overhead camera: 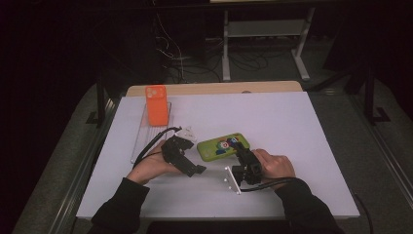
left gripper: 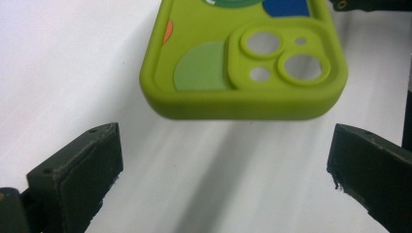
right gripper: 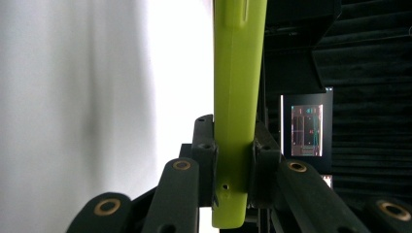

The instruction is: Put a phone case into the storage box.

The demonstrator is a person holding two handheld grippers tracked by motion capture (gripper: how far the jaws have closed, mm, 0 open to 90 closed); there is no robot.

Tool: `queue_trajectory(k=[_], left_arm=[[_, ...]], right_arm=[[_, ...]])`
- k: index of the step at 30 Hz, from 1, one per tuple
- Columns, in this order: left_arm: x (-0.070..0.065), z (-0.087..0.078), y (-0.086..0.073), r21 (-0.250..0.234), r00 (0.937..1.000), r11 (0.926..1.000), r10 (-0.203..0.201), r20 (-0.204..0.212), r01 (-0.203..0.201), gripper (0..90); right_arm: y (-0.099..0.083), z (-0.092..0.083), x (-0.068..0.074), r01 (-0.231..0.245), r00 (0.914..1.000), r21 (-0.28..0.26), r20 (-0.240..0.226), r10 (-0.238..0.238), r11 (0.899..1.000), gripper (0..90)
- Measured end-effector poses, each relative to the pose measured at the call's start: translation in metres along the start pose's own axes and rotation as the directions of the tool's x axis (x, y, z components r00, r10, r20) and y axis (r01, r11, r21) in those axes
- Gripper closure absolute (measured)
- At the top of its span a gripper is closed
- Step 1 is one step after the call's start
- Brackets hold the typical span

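Right now your right gripper [overhead camera: 240, 148] is clenched on the green phone case [overhead camera: 222, 146], which sits a little below the middle of the high view, over the white table [overhead camera: 292, 126]. In the right gripper view the case [right gripper: 238, 97] runs up the centre of the frame as a narrow green edge, and both black pads press on its two faces near its lower end. Your left gripper [overhead camera: 187, 141], to the left of the case in the high view, stands released: its jaws are spread wide at the lower left and lower right corners of the left gripper view, with nothing between them. In that view the case [left gripper: 243, 73] fills the upper middle, camera cut-outs toward the right, its near edge just beyond the jaw tips and not touching them; a shadow lies on the table beneath it. An orange phone case [overhead camera: 157, 105] rests on a clear tray [overhead camera: 141, 141] at the upper left of the table, well apart from both grippers.
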State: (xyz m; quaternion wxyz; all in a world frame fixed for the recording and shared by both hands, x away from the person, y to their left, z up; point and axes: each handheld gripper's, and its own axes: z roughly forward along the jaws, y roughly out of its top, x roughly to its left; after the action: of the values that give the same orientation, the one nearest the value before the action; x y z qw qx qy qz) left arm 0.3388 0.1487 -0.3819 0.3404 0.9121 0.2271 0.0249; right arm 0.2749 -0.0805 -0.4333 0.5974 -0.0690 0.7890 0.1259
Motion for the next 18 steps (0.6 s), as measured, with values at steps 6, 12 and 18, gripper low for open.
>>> queue_trajectory(k=[6,12,18], left_arm=[[0.0002,-0.0006,-0.0003,-0.006,0.9999,1.0000,0.000,-0.012,0.000,0.0],[0.0025,-0.0026,0.0004,0.001,0.9992,0.9995,0.033,-0.024,-0.033,0.0],[0.0011,-0.0025,0.0001,-0.005,0.9999,1.0000,-0.001,-0.017,0.001,0.0]], right_arm=[[-0.0013,0.0012,-0.0014,-0.039,0.9992,-0.011,-0.010,0.039,0.999,75.7],[-0.0026,0.0005,-0.0052,-0.125,0.9910,0.000,-0.048,0.125,0.992,75.7],[-0.0056,0.0016,-0.0088,-0.204,0.9743,-0.001,-0.097,0.203,0.979,75.7]])
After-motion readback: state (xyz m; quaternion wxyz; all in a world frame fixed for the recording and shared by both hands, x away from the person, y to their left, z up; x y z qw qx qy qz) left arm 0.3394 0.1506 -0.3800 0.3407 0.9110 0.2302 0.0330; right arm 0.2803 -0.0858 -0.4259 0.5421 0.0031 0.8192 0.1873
